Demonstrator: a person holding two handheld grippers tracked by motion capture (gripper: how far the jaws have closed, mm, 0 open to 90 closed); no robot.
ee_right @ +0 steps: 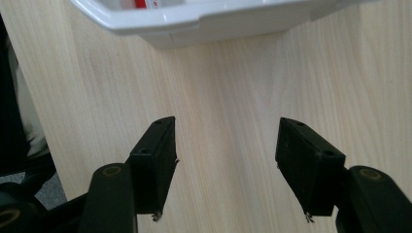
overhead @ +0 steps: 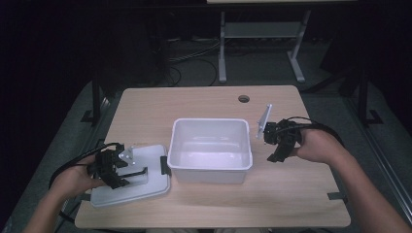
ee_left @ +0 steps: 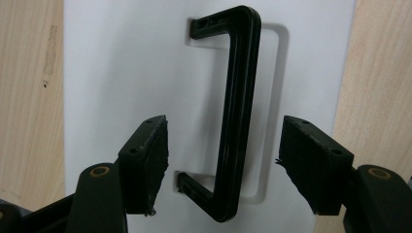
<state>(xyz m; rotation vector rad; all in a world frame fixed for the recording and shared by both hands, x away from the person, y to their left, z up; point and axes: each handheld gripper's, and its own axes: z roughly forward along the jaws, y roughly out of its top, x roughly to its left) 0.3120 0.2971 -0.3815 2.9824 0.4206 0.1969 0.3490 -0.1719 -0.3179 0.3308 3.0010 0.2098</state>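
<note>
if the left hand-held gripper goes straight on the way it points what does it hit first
Most likely the black handle of the white lid: it lies between the open jaws of the left hand-held gripper, untouched. How far ahead is hard to tell.

The white bin (ee_right: 204, 19) is cut off by the top edge.

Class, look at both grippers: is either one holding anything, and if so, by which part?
Nothing is held. The left gripper stands open around the lid's black handle, pads clear of it. The right gripper is open over bare table.
</note>
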